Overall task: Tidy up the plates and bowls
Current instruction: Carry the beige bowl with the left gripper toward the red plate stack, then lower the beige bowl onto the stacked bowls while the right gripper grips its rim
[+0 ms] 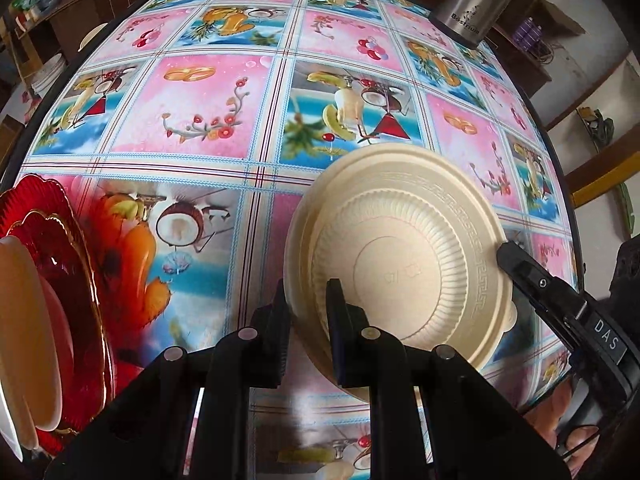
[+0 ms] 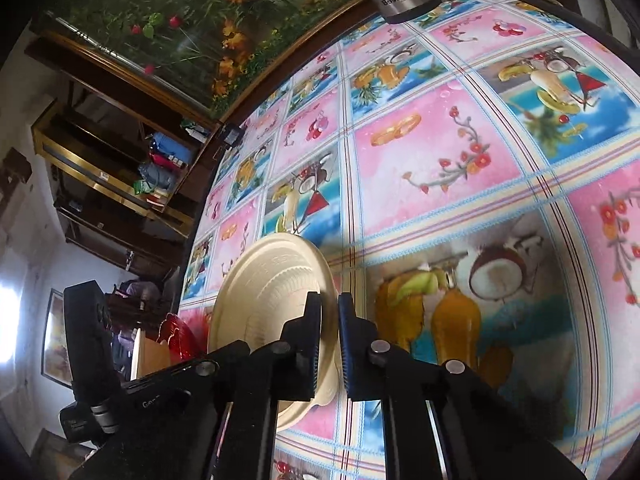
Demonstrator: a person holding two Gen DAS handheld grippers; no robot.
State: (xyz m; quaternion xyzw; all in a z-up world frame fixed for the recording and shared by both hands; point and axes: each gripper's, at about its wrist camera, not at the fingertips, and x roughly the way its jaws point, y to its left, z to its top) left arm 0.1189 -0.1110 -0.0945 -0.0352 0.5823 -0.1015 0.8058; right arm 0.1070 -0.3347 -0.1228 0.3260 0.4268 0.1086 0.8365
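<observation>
- Gripping the near rim of a cream bowl (image 1: 404,256), the left tongs (image 1: 308,320) stand clenched on it: one finger sits outside the wall, the other inside the ribbed hollow.
- The right tongs (image 2: 329,344) are clenched on the same cream bowl (image 2: 264,304) at its opposite rim, the lip pinched between the two pads; in the left wrist view their black tip (image 1: 516,258) touches the patterned rim on the right.
- The bowl is thus held between both tongs, over the table (image 1: 224,112), which is covered with a bright cloth of pink flower squares and blue fruit squares. In the right wrist view it appears tilted, its hollow facing left; whether its lower edge touches the cloth cannot be told.
- At the left edge of the left wrist view stands a red scalloped plate (image 1: 80,280) with gold trim, and cream plates (image 1: 28,320) lean in front of it, well apart from the held bowl.
- A steel flask (image 1: 472,4) stands at the far right side of the table.
- Shelves with clutter line the room beyond the table.
</observation>
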